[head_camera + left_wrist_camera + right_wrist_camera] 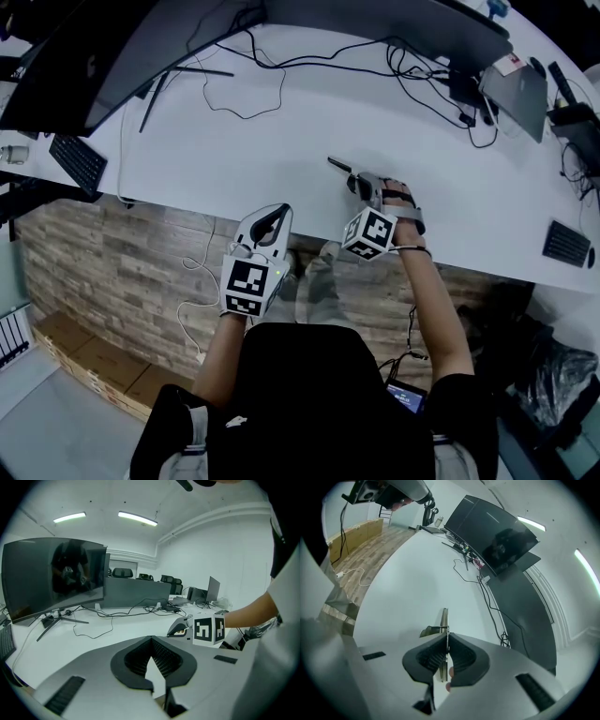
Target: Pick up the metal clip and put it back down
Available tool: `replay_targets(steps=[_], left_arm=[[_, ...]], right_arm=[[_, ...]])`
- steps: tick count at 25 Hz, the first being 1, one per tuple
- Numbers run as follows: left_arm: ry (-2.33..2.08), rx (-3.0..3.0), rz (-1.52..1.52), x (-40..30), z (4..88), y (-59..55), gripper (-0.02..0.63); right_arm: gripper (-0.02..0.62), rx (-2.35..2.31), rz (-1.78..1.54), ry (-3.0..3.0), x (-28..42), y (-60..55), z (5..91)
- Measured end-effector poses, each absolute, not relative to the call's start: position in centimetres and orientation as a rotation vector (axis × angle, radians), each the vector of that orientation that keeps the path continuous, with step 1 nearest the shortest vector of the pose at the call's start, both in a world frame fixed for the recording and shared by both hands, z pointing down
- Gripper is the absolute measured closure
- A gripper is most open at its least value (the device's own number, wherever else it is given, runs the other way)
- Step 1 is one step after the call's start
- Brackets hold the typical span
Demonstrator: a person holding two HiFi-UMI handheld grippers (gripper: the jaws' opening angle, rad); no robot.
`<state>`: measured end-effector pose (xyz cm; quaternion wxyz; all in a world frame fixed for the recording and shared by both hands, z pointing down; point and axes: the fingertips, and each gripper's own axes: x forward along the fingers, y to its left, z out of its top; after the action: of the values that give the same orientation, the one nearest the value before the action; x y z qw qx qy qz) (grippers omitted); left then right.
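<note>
The metal clip (444, 619) is a thin flat silver strip, held edge-on between the dark pads of my right gripper (447, 637), which is shut on it. In the head view the clip (338, 167) sticks out ahead of the right gripper (357, 181), low over the white table (281, 150). I cannot tell whether it touches the surface. My left gripper (272, 217) hangs at the table's front edge, left of the right one. Its jaws meet at the tips, shut with nothing between them (151, 640). The right gripper's marker cube (209, 630) shows in the left gripper view.
A large dark monitor (141, 47) stands at the back left, with black cables (244, 84) trailing across the table. A keyboard (77, 161) lies at the left edge. A laptop (517, 89) and more cables sit at the back right. Wood-pattern floor (112, 272) lies below the table edge.
</note>
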<state>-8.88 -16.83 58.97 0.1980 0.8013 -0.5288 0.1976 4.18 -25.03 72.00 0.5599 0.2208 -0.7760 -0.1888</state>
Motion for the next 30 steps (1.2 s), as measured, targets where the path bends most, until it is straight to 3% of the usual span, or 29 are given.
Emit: replay_targets(steps=[16, 30], left_arm=[[-1.466, 2.241, 0.565, -8.7, 59.6, -16.6, 0.594], [-1.460, 2.284, 0.555, -8.6, 58.4, -17.1, 0.594]], right_arm=[[0.563, 0.505, -0.369, -1.836, 4.3, -23.9, 74.0], [0.515, 0.495, -0.271, -1.884, 4.4, -23.2, 72.5]])
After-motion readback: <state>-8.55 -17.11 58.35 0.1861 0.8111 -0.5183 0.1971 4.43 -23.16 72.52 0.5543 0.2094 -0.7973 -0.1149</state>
